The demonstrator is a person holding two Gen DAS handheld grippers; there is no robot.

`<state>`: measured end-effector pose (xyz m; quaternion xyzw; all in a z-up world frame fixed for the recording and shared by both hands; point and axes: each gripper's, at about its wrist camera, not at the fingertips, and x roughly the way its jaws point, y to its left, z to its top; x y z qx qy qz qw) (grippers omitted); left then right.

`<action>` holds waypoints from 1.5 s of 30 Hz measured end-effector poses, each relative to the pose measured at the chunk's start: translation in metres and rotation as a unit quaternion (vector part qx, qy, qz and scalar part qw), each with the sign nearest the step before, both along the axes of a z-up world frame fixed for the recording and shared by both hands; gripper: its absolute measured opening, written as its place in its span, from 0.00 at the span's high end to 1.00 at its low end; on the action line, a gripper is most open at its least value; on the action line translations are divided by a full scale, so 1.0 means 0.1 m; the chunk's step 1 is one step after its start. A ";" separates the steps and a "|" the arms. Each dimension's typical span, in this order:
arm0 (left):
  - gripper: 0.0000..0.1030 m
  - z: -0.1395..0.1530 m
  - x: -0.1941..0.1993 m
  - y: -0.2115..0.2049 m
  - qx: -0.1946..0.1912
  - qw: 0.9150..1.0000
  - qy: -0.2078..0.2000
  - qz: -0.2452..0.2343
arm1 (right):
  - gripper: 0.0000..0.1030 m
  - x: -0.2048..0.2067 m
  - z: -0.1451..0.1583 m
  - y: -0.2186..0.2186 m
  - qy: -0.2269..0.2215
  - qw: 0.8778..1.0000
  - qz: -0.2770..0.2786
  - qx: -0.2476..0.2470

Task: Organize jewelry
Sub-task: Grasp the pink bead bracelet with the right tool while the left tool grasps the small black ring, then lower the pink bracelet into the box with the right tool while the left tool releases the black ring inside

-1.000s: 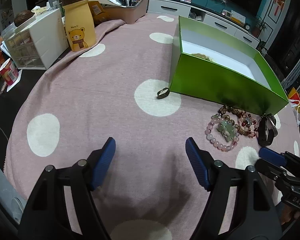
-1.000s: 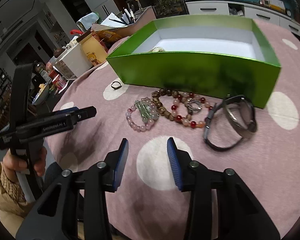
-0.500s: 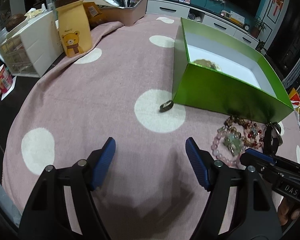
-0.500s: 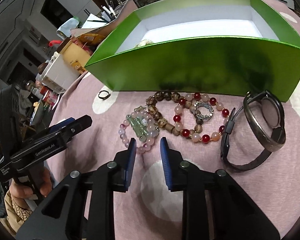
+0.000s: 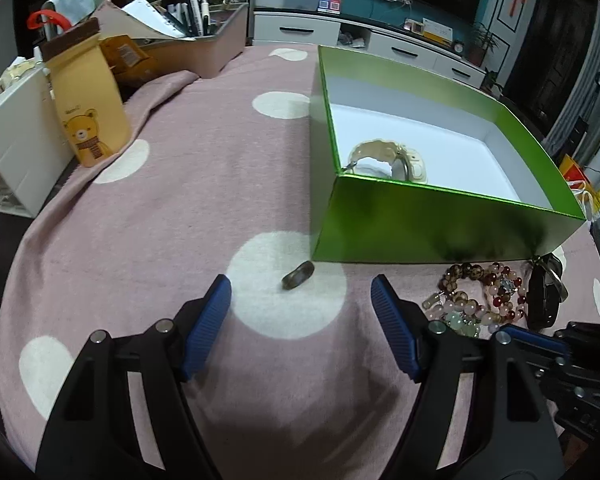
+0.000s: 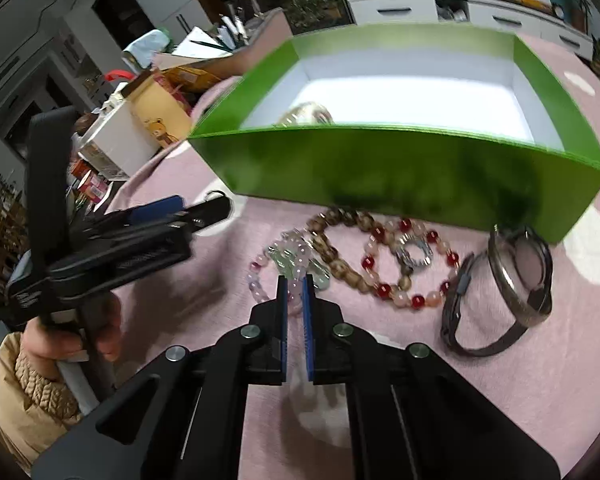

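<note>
Pinching the pale pink beaded bracelet (image 6: 278, 266) on the tabletop, the right gripper (image 6: 295, 286) has jaws nearly closed around it; left gripper (image 5: 300, 300) gapes over a dark ring (image 5: 297, 275). Only one cream watch (image 5: 388, 156) sits inside the green cardboard box (image 5: 440, 232); most remains.

A pale pink bead bracelet (image 6: 290, 270) lies on the cloth beside a brown-bead one (image 6: 340, 240) and a red-bead one (image 6: 412, 268); a dark ring (image 5: 298, 275) rests just beside the green box (image 5: 420, 224); a watch (image 6: 516, 280) stands tilted on edge.
</note>
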<state>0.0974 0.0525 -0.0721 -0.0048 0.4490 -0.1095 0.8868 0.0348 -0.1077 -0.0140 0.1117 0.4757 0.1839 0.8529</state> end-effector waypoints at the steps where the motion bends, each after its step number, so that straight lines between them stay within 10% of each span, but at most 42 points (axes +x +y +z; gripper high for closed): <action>1: 0.29 -0.01 0.02 0.00 -0.001 1.000 0.000 -0.002 | 0.94 0.00 0.04 0.02 -0.009 1.000 0.006 0.002; 15: 0.48 -0.10 0.15 0.08 -0.024 1.000 0.004 -0.017 | 0.94 0.08 0.41 0.17 -0.084 0.995 0.046 0.013; 26: 0.96 -0.13 0.16 0.05 -0.020 0.999 -0.001 -0.028 | 0.94 0.08 0.57 0.02 -0.103 0.994 0.032 0.027; 45: 0.96 0.62 -0.21 -0.05 -0.056 0.995 -0.066 -0.051 | 0.94 -0.03 1.06 -0.57 -0.169 0.985 -0.031 0.027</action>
